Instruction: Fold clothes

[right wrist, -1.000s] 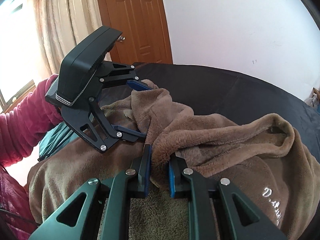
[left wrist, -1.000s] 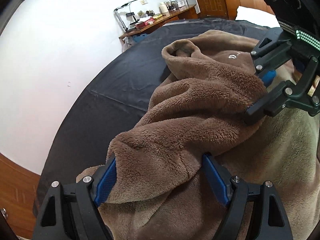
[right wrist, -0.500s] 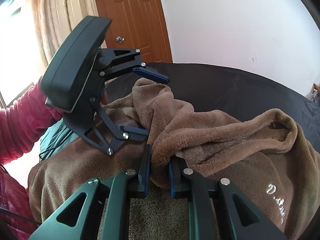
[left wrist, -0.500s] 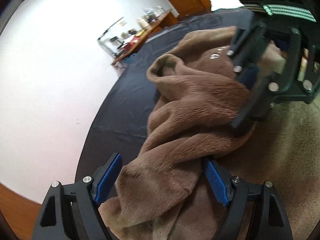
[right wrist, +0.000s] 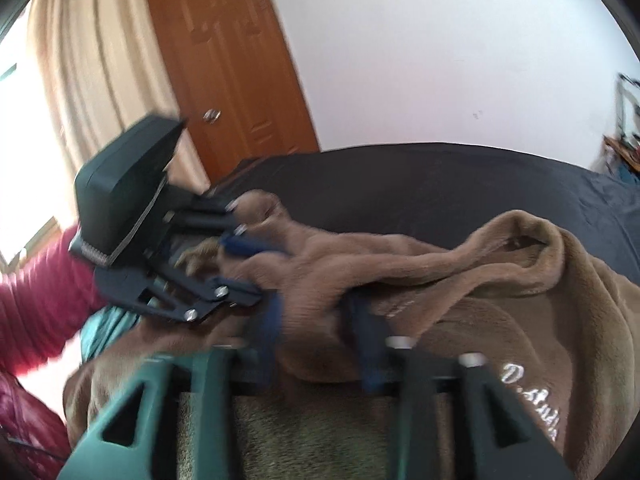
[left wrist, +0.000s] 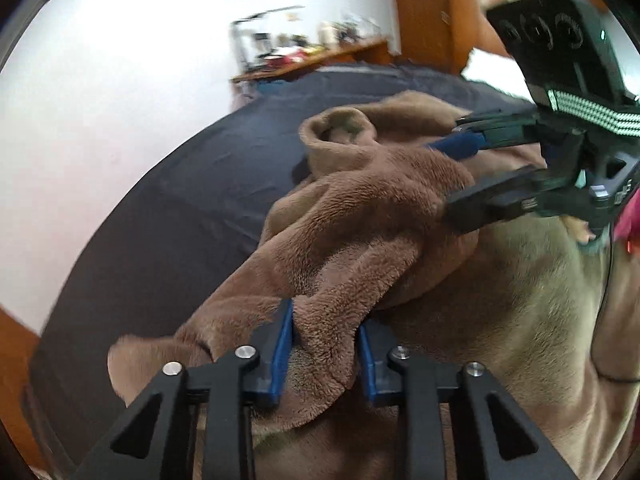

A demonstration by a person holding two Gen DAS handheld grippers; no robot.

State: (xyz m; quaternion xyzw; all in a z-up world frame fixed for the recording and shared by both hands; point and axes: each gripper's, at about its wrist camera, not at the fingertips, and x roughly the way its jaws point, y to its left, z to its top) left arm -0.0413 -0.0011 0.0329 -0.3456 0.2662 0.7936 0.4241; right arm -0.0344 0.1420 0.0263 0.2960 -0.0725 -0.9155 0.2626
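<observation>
On the dark bed (left wrist: 168,200) we hand over the brown fleece sleeve (left wrist: 360,216): our left gripper (left wrist: 324,344) closes on it at six o'clock while our right gripper (right wrist: 316,336) opens, sleeve between its jaws; next, lay it flat.

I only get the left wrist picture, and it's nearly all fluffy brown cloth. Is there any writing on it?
Observer: Yes. The right wrist view shows white stitched lettering on the brown fleece garment.
Operator: What's on the far side of the room from the desk?
Observer: A cream curtain beside a bright window.
Operator: Anything besides the fleece on the bed?
Observer: A teal cloth peeks out next to the person's red sleeve.
</observation>
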